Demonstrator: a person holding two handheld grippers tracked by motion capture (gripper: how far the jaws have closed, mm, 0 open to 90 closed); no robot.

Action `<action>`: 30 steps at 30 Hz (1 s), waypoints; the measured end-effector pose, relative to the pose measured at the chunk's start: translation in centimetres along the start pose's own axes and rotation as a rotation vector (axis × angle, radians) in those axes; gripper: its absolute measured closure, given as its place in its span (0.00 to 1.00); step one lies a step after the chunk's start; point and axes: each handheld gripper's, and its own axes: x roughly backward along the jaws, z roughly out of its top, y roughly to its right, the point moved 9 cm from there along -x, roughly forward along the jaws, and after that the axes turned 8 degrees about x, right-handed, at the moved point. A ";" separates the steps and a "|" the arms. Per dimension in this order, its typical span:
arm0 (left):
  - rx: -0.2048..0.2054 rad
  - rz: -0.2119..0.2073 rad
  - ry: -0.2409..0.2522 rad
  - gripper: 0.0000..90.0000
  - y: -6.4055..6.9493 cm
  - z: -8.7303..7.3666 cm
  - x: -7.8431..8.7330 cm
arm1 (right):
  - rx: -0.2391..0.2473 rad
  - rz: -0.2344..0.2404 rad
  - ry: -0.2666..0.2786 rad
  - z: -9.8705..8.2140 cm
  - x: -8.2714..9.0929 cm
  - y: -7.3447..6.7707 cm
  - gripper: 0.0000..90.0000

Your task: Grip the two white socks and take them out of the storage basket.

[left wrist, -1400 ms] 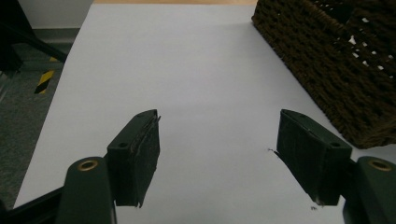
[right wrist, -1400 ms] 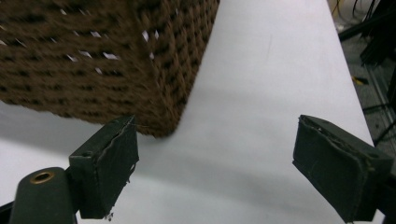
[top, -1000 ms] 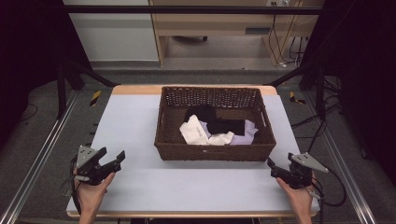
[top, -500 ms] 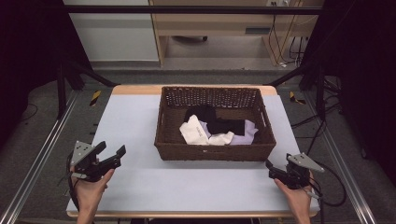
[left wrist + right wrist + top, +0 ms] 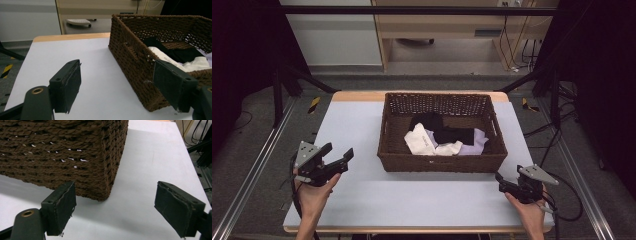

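A dark brown wicker basket (image 5: pixel 437 163) stands in the middle of the white table (image 5: pixel 357 125). In it lie a white cloth (image 5: pixel 424 141), a black cloth (image 5: pixel 447 131) and a pale lilac cloth (image 5: pixel 474 146). My left gripper (image 5: pixel 338 151) hovers over the table left of the basket, jaws open and empty, pointing toward it. The left gripper view has the basket's corner (image 5: pixel 135 62) and the white cloth (image 5: pixel 162 53) ahead of that open gripper (image 5: pixel 120 87). My right gripper (image 5: pixel 501 182) rests low by the basket's front right corner (image 5: pixel 110 170), open (image 5: pixel 117 210), holding nothing.
The table's wooden far edge (image 5: pixel 357 95) lies behind the basket. Metal rails (image 5: pixel 257 165) run along both sides of the table, and cables (image 5: pixel 562 200) trail off at the right. Bare white tabletop (image 5: pixel 412 200) spreads in front of the basket between my hands.
My left gripper has risen off the table and edged a little toward the basket. The right hand has stayed where it was.
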 end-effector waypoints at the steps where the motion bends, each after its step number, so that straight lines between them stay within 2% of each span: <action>1: -0.012 0.002 0.001 0.24 0.4 0.5 -0.3 | 0.001 0.003 -0.006 -0.1 0.0 -0.1 0.20; 9: -0.022 -0.018 -0.001 0.24 2.0 2.2 -1.3 | 0.001 0.013 -0.007 -0.1 0.0 -0.4 0.21; 13: -0.047 -0.021 -0.007 0.23 3.4 3.1 -2.2 | 0.000 0.019 -0.006 -0.1 0.0 -0.5 0.21; 16: -0.044 -0.032 -0.004 0.22 3.9 3.5 -2.5 | 0.007 0.016 -0.004 -0.1 0.0 -0.4 0.21; 23: -0.072 -0.039 -0.008 0.21 5.8 4.3 -3.8 | 0.003 0.022 -0.007 -0.2 0.1 -0.5 0.21; 30: -0.069 -0.057 -0.007 0.20 7.1 5.1 -4.7 | 0.011 0.021 -0.011 -0.3 0.0 -0.6 0.21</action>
